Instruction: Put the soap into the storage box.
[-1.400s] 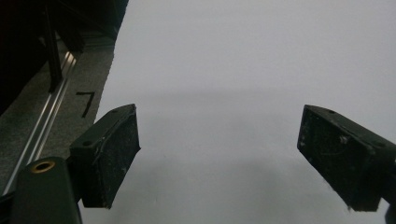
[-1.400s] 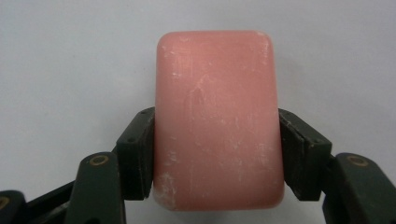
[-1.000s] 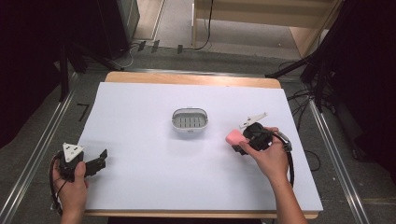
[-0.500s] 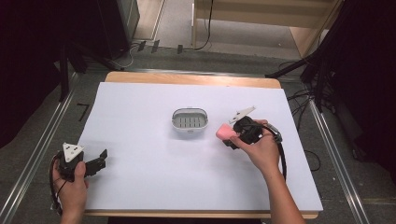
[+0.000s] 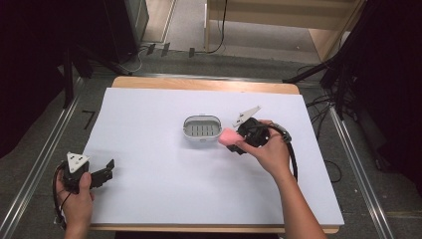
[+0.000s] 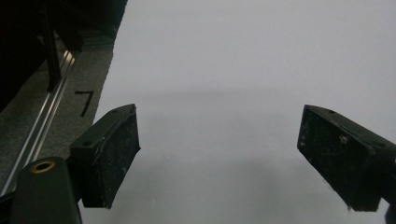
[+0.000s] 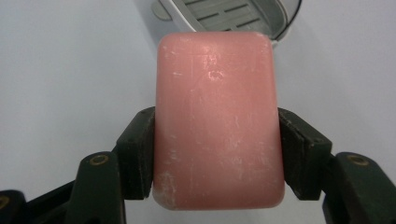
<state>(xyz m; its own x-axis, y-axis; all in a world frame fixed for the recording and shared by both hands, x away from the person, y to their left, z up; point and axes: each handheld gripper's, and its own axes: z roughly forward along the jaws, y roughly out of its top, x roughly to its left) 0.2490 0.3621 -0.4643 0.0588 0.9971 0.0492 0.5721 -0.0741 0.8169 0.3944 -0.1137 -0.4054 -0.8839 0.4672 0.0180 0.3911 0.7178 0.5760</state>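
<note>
**Pink soap held just beside the dish**

Your right tongs (image 5: 234, 144) are clamped on a pink soap (image 5: 228, 138), one jaw pressed to each long side of the bar. In the right gripper view the soap (image 7: 218, 119) stands broad face to the camera, its surface scuffed with pale marks, and the slatted soap dish (image 7: 233, 16) lies just past its far end. From the high view the bar sits right at the dish's (image 5: 201, 129) near right corner; whether the two touch cannot be told. The dish is a grey, rounded tray with a ribbed floor, set near the middle of the white table (image 5: 149, 199).

Your right hand (image 5: 266, 149) grips the tool from the right side, cable looping over the wrist.

Your left tongs (image 5: 107, 169) are spread wide with nothing between them, held low at the table's near left corner, well apart from the dish. In the left gripper view the two black pads (image 6: 112, 154) frame bare white surface, with the table's left edge and a metal rail (image 6: 44, 116) beyond it. Your left hand (image 5: 77, 186) wraps the tool's body.
</note>
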